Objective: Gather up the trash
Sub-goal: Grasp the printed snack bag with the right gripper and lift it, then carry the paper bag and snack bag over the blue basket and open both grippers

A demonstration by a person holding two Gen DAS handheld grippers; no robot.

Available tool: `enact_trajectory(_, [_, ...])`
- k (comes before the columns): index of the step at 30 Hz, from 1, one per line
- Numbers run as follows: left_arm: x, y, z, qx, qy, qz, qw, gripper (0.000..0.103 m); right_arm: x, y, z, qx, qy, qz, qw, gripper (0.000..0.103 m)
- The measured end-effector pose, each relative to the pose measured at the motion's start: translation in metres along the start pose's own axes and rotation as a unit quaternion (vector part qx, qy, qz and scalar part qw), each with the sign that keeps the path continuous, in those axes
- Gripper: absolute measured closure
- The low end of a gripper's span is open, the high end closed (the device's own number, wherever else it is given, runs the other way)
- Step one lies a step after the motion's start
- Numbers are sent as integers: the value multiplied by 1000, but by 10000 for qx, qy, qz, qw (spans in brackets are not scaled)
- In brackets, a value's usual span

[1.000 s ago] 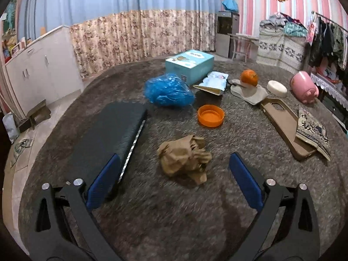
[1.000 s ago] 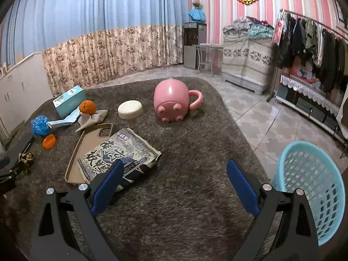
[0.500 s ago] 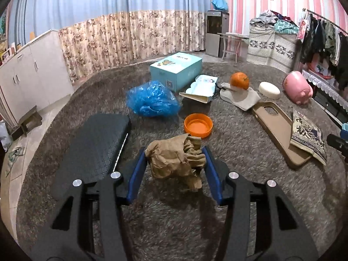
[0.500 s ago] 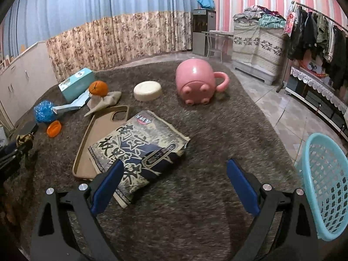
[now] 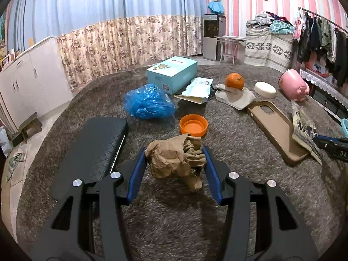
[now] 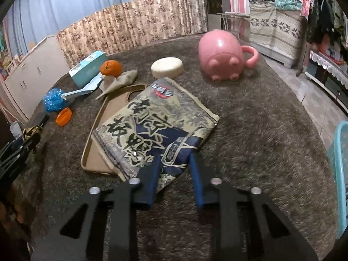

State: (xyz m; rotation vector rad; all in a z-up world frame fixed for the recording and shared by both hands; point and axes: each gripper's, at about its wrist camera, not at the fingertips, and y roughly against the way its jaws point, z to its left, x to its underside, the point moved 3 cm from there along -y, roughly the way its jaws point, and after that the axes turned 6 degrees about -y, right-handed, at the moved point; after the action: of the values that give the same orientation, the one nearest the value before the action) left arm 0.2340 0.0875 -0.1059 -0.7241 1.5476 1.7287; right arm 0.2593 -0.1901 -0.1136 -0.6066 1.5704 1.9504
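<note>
**Both grippers clamped on rubbish, down on the rug**

Starts on the left: left gripper (image 5: pixel 174 150) fastened on the crumpled brown paper (image 5: pixel 171 156), jaws having just been closing with the wad between them, one blue pad pressed to each flank. Paper low over the shaggy grey rug (image 5: pixel 174 228), just this side of the orange lid (image 5: pixel 193 125). Beyond that lid, a blue plastic bag (image 5: pixel 148 102) and a teal box (image 5: pixel 171 74); alongside on the left, a black quilted case (image 5: pixel 93 150) flat on the pile.

Now across to the right: right gripper (image 6: pixel 174 157) nipping the near corner of the printed snack bag (image 6: pixel 156 119), jaws having just been closing there too, corner caught between the blue pads. Bag lying flat, its far-left part draped over the tan phone case (image 6: pixel 93 158), the rest on the rug. Further back, a white round block (image 6: pixel 167 67), an orange (image 6: pixel 110 67) sitting on a beige cloth (image 6: pixel 121 79), and a pink pig mug (image 6: pixel 221 54) tipped on its side. At the far right edge, a light blue basket (image 6: pixel 341 163) standing off the rug on the tiled floor, well apart from both pieces of trash
</note>
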Motion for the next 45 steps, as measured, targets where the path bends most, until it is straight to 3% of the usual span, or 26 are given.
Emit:
enact_trajectory(2, [-1,0,1,-35,-4,2,10000,53,-3,6,-6,-58,-59,-72,9999,98])
enact_trajectory(11, [-21,28,-14,-87,-131,-310,9994,53,-17,60,-49,-37,-328,-676,9972,99])
enact_trajectory(26, [-63,56,-92,417,-542,-839,9941,53,-19,149,-145,712,-915,-1625,9799,100])
enact_trajectory(36, [-84,61,-147,835,-622,-1034,9892,52,-4,186,-218,1165,-1486,-1957,9623,100])
enact_trajectory(45, [-94,65,-211,1252,-847,-1130,9820,52,13,195,-263,1507,-1802,-1965,9519,100])
